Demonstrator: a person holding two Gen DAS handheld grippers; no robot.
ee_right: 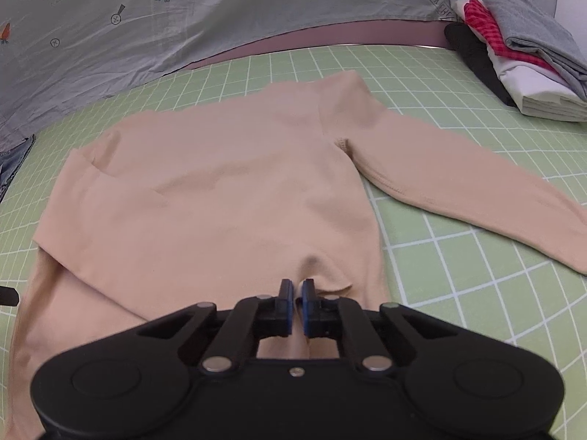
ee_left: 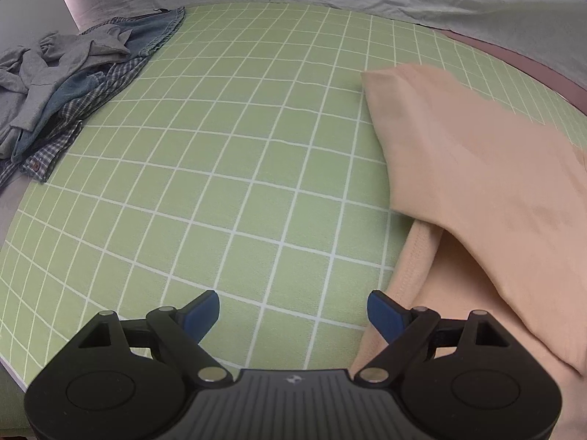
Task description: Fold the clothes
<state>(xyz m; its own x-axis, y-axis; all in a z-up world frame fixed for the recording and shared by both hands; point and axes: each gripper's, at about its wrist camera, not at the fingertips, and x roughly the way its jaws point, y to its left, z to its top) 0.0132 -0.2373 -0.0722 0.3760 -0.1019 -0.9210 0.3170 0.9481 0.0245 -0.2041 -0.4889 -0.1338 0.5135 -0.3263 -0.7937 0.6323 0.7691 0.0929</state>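
Note:
A peach long-sleeved top (ee_right: 220, 198) lies on the green grid mat (ee_right: 477, 256). One sleeve is folded across its body and the other sleeve (ee_right: 458, 190) stretches out to the right. My right gripper (ee_right: 298, 293) is shut on the near edge of the top, pinching a small fold of fabric. In the left wrist view the top (ee_left: 477, 190) fills the right side. My left gripper (ee_left: 293, 310) is open and empty over the bare mat (ee_left: 220, 183), its right finger just beside the top's left edge.
A heap of unfolded clothes (ee_left: 62, 84), grey, denim and plaid, lies at the mat's far left. A stack of folded clothes (ee_right: 521, 55) sits at the far right. A grey printed sheet (ee_right: 146, 29) hangs behind the mat.

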